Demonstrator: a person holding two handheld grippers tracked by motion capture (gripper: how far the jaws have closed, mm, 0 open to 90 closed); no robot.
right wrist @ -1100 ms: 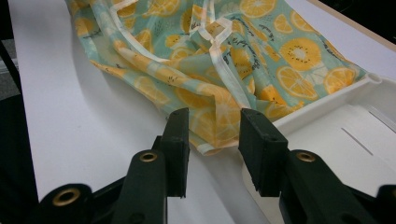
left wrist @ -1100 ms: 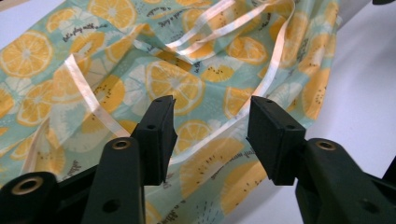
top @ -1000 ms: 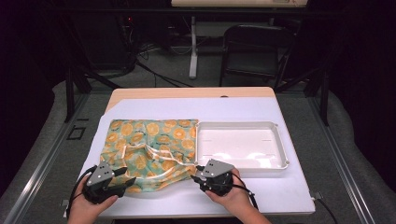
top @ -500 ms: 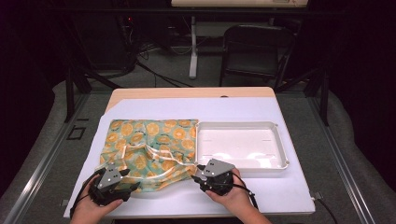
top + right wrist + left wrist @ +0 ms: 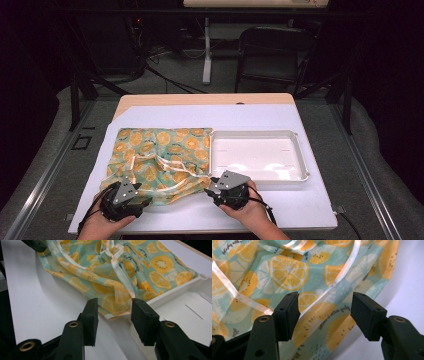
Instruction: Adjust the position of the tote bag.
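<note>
Both tools stand open at the near edge of the teal, orange-slice-printed plastic apron (image 5: 162, 160), the left tool (image 5: 324, 315) just widened, the right tool (image 5: 113, 317) beside the white plastic tray (image 5: 300, 165).

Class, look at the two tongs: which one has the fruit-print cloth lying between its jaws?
The left tongs: the cloth runs between their open jaws. The right tongs stand at the cloth's corner, beside the white tray, jaws on bare table.

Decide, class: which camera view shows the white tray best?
The high view: the white tray appears whole, lying right of the citrus-print cloth. The right gripper view catches just a corner of it; the left gripper view looks at the cloth.
</note>
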